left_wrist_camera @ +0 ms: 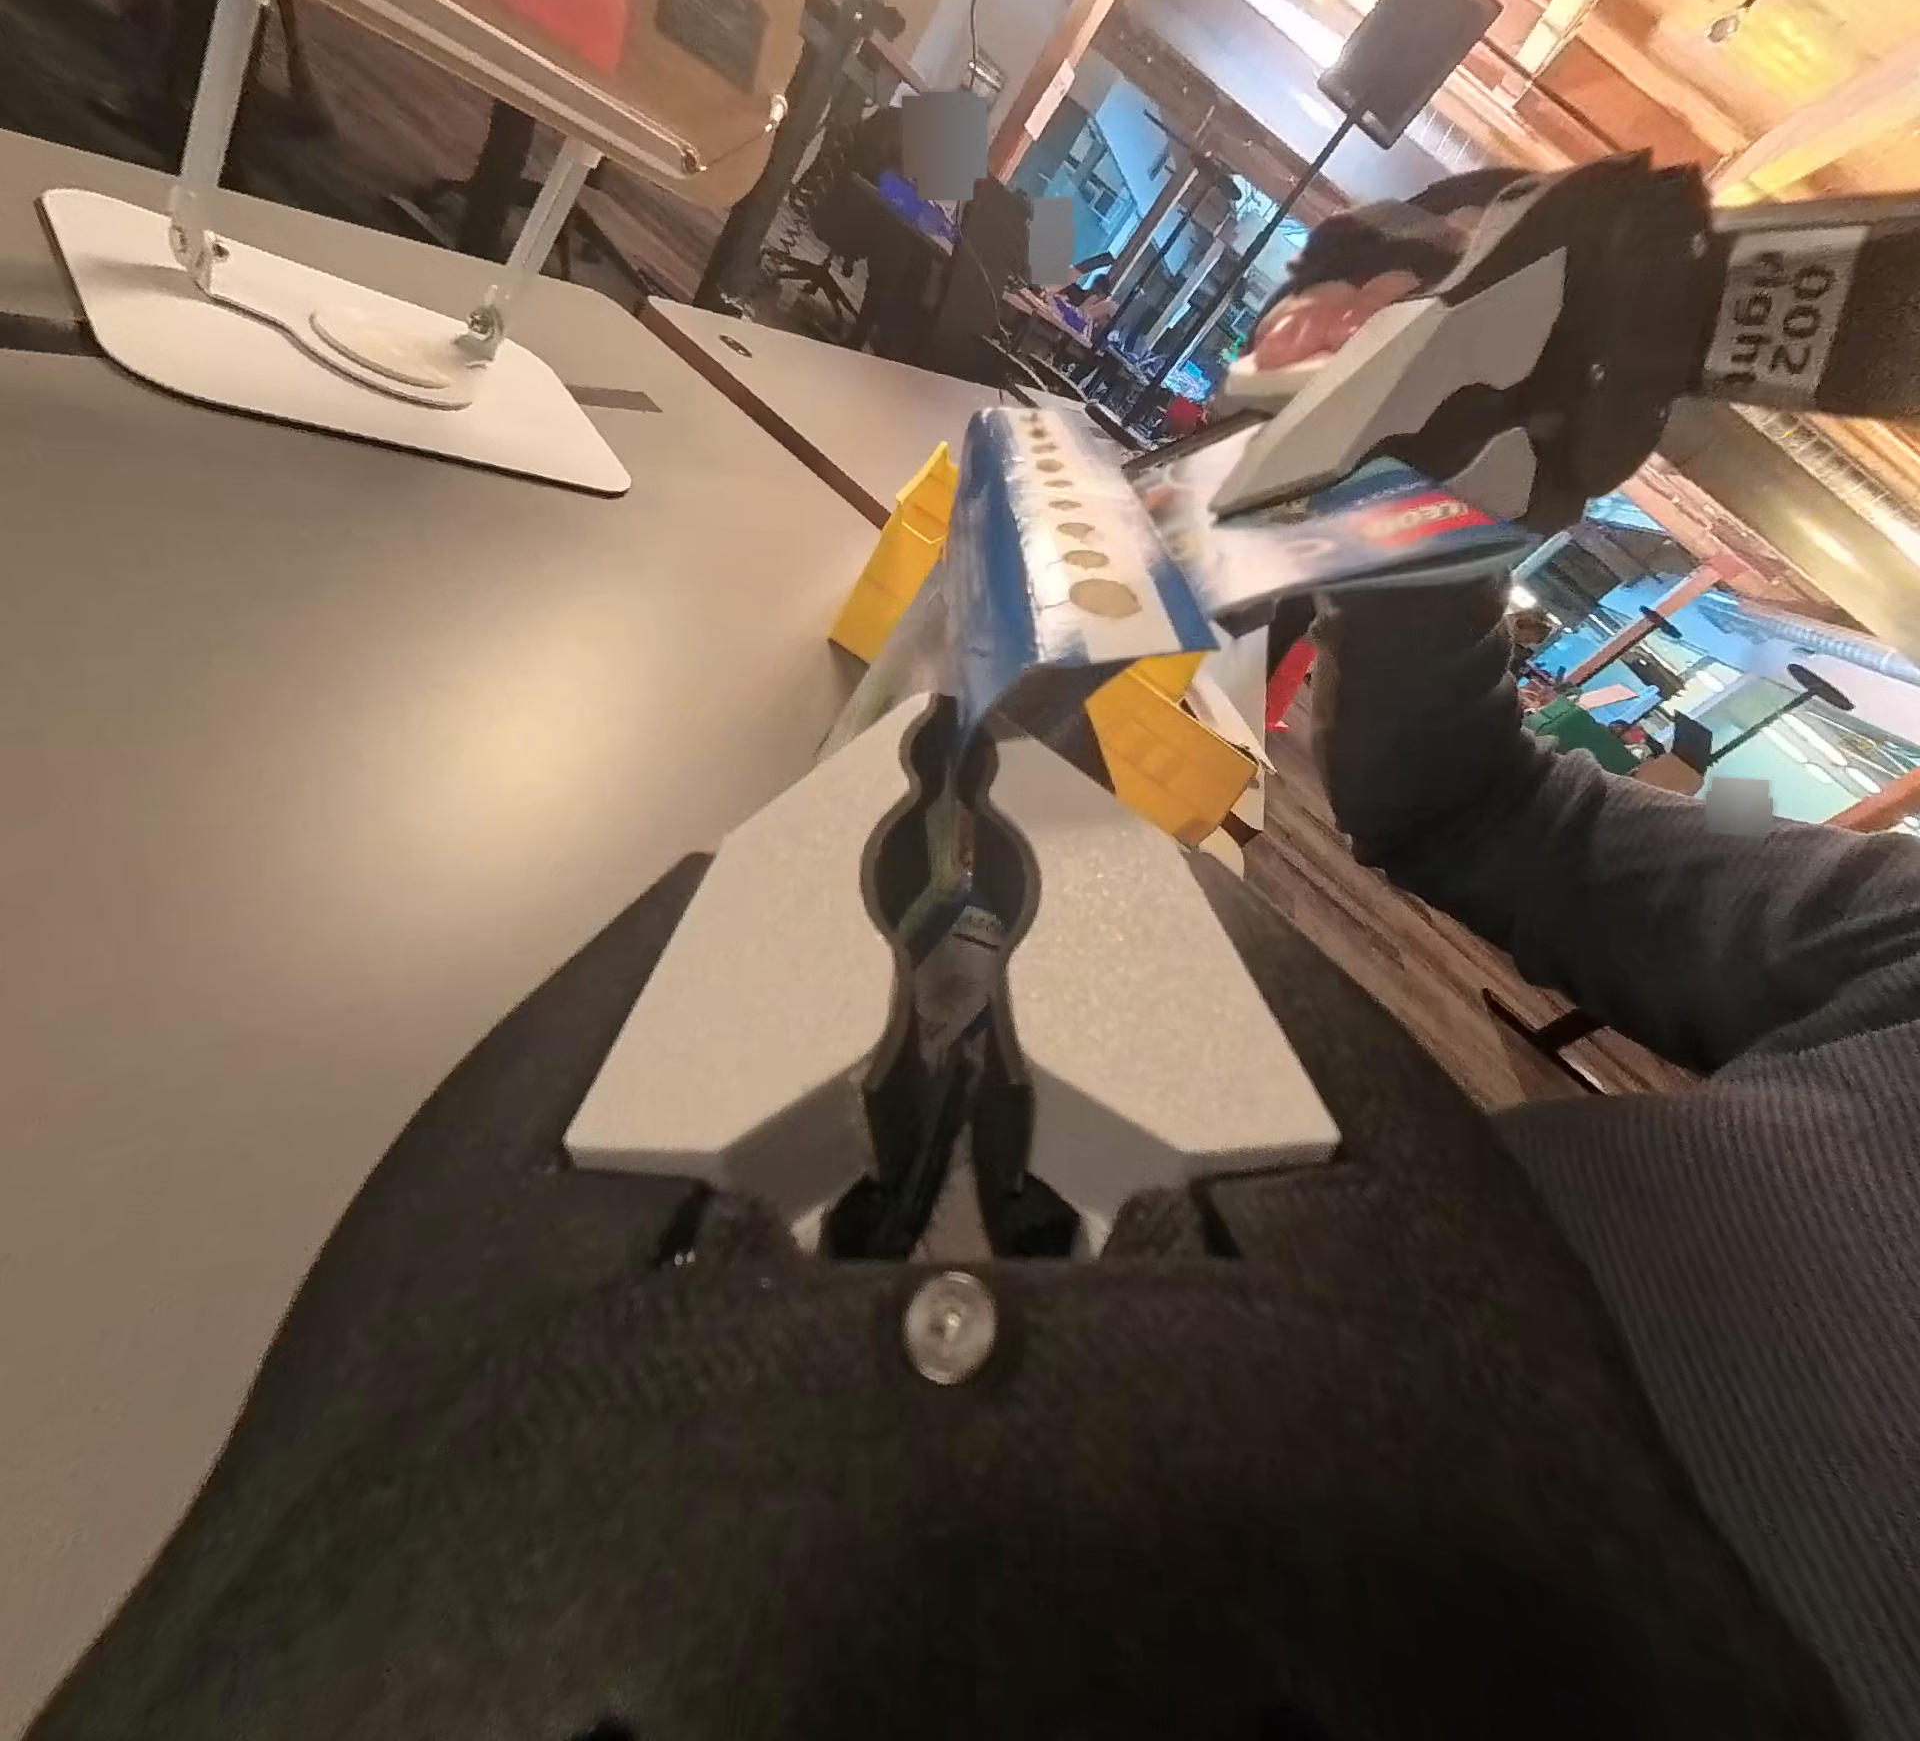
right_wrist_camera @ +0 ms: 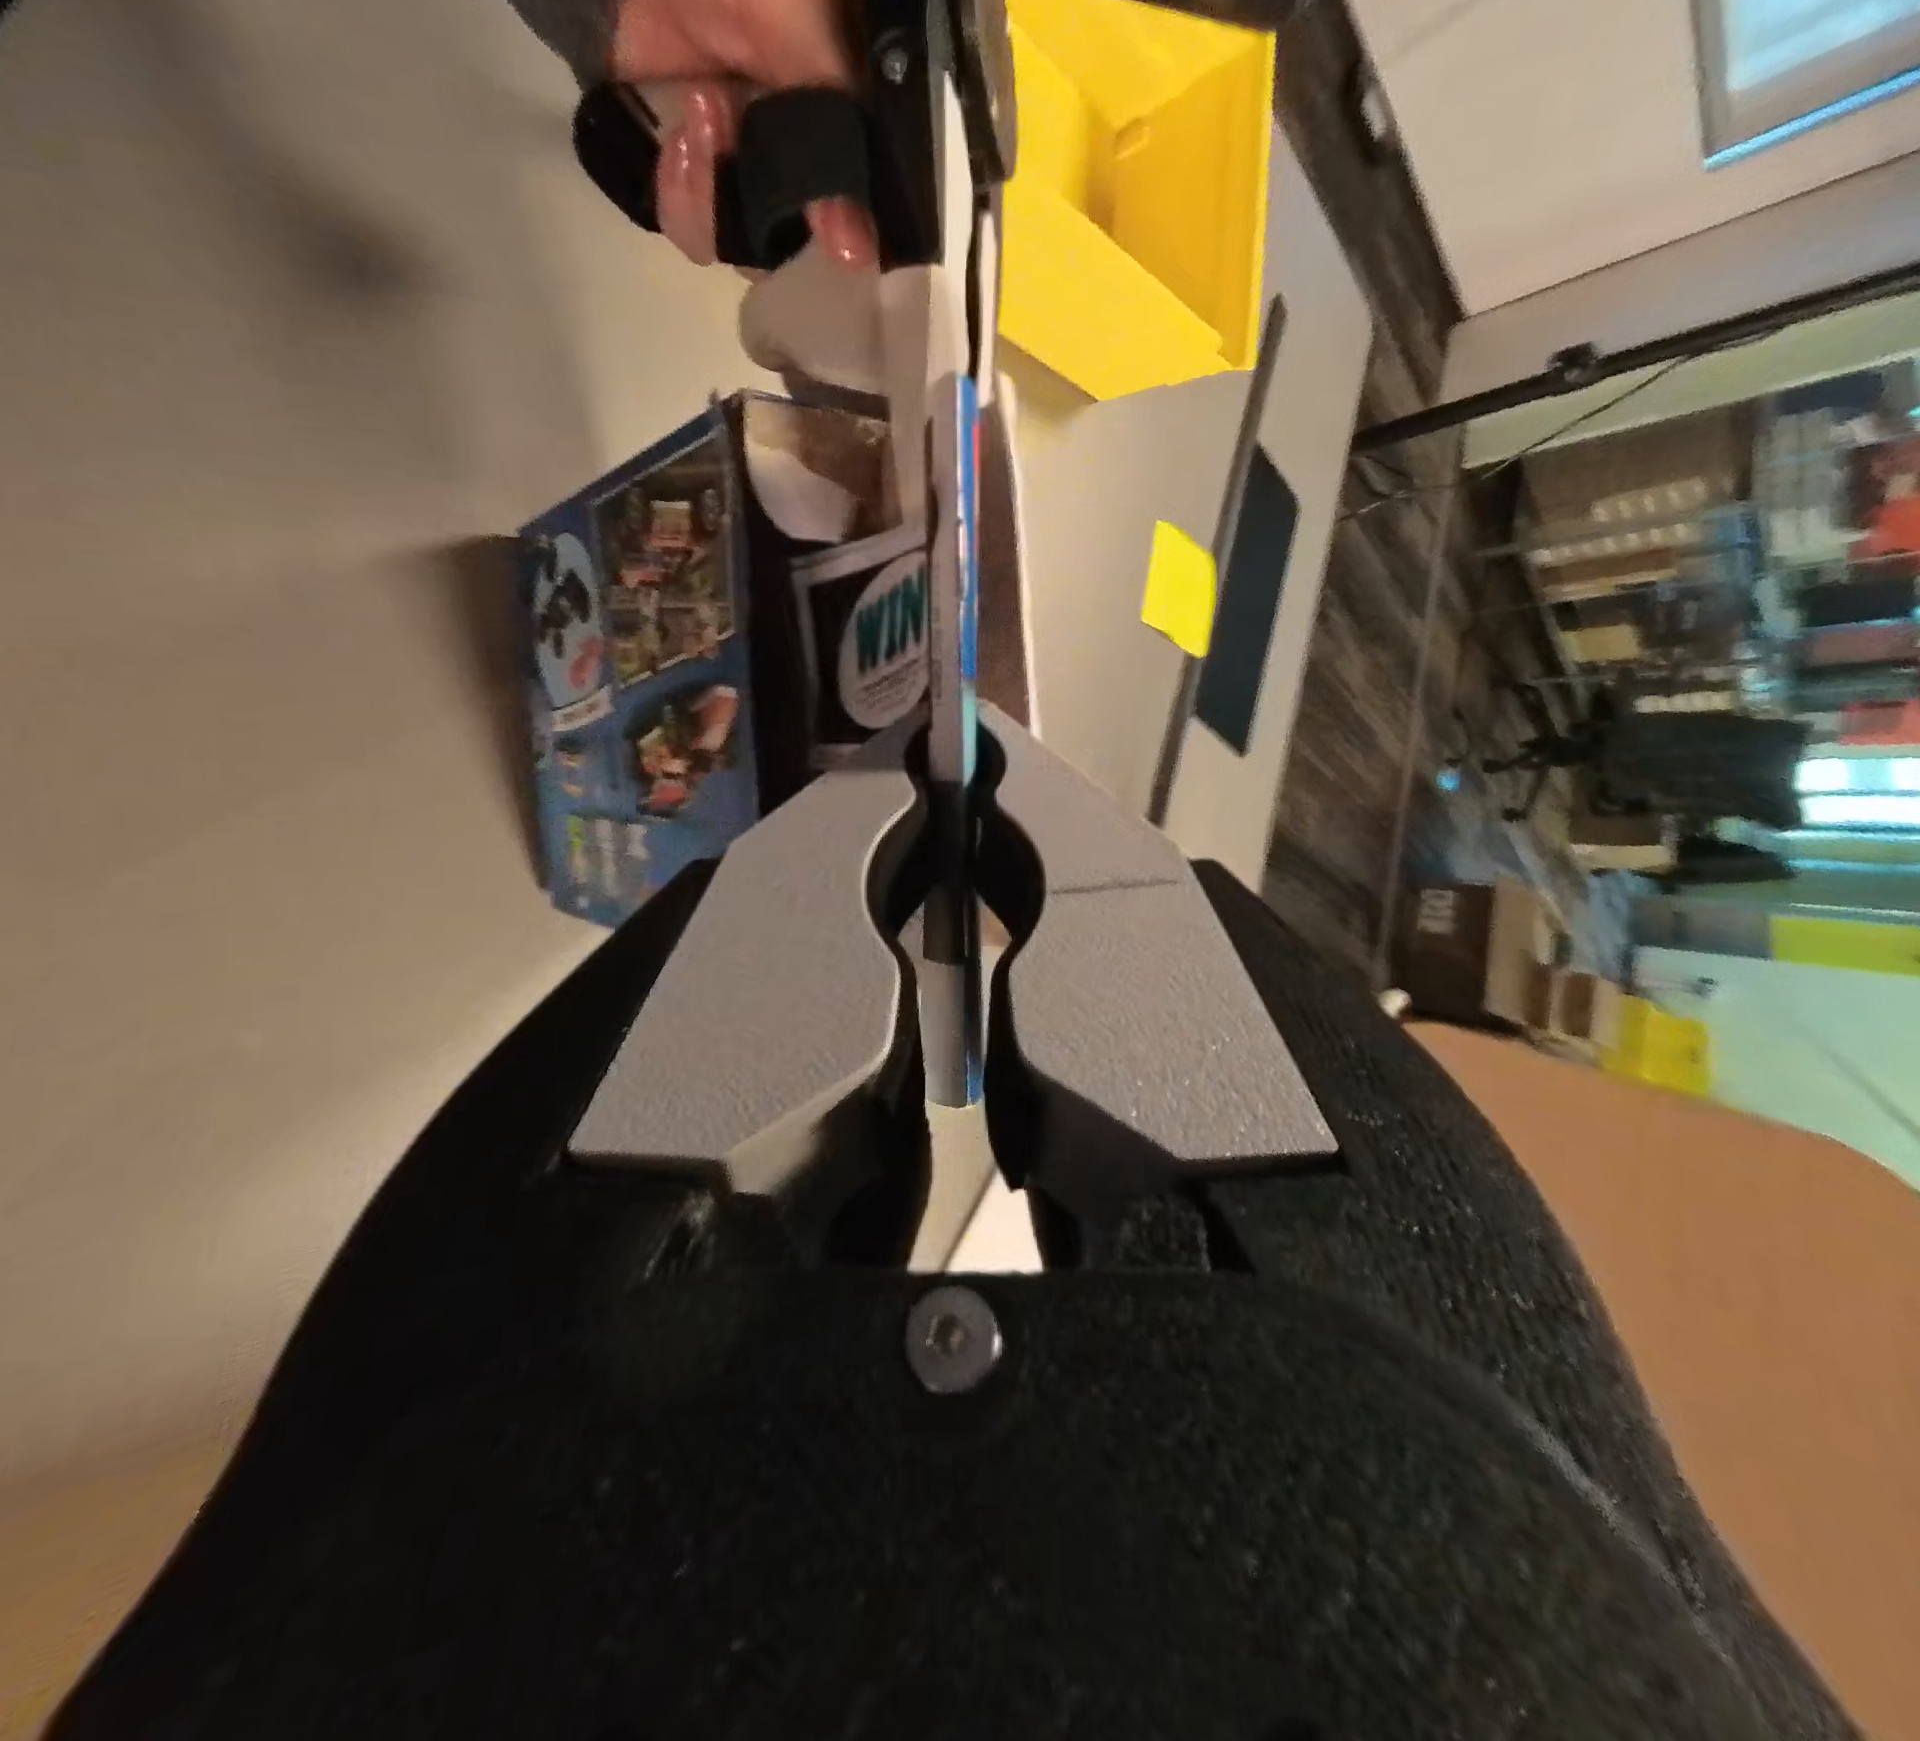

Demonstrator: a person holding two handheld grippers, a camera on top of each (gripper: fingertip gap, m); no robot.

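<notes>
A blue printed cardboard box point(left_wrist_camera: 1081, 569) hangs in the air between both grippers above the grey table point(left_wrist_camera: 312, 756). My left gripper point(left_wrist_camera: 961, 715) is shut on a thin panel of the box. The right gripper point(left_wrist_camera: 1236, 496) comes in from the upper right and is shut on a flap of the same box. In the right wrist view my right gripper point(right_wrist_camera: 954, 746) clamps that flap edge-on. The box point(right_wrist_camera: 644, 673) is open, and a printed leaflet point(right_wrist_camera: 873, 642) shows inside. The left gripper point(right_wrist_camera: 935, 361) reaches down from the top onto the box.
A yellow bin point(left_wrist_camera: 894, 569) stands on the table right behind the box; it also shows in the right wrist view point(right_wrist_camera: 1132, 237). A white stand with a tilted board point(left_wrist_camera: 343, 351) is at the left. A person's dark sleeve point(left_wrist_camera: 1662, 912) is at the right. My hands' fingertips stand some 8 centimeters from each other.
</notes>
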